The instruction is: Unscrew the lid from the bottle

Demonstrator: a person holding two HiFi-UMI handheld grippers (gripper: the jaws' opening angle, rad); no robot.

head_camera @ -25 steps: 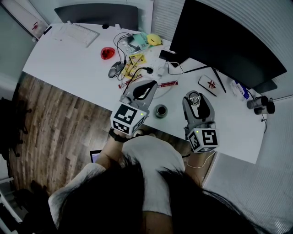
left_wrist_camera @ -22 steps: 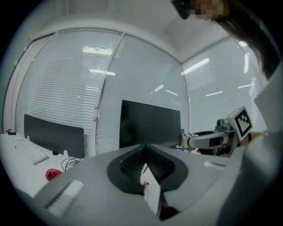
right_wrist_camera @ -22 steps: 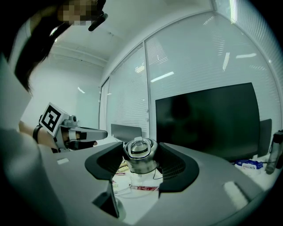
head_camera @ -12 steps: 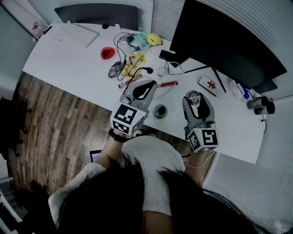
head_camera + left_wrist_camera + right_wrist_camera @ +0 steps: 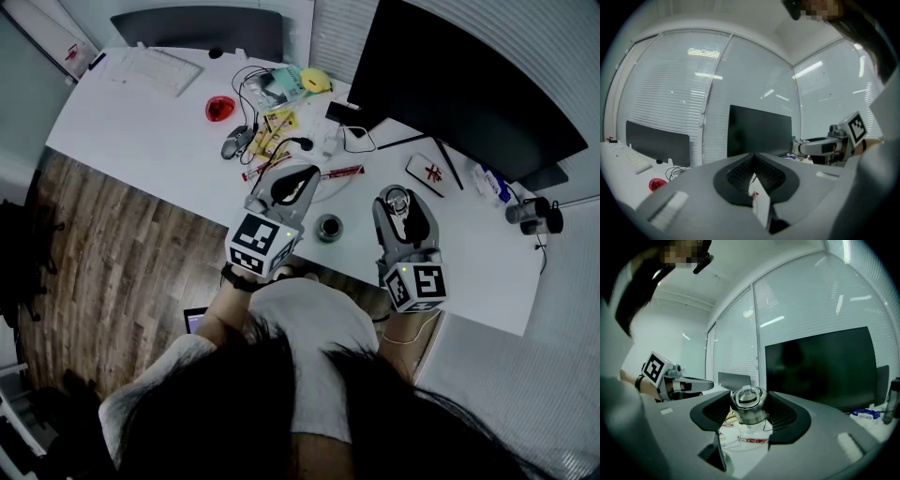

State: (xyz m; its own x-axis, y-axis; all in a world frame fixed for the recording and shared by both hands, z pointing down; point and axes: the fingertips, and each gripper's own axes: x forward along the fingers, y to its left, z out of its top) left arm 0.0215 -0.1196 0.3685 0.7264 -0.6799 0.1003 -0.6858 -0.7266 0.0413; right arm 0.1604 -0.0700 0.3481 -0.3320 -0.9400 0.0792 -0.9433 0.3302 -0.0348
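Our right tongs pinch what looks like the lid, clear of the bottle on the worktop; left tongs are pressed together, empty. We'd set the lid down level before releasing.

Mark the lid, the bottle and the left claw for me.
lid (image 5: 748, 404): right gripper view, on its metal dome.
bottle (image 5: 329, 227): head view, on its open top.
left claw (image 5: 753, 159): left gripper view, where its shut tips meet.
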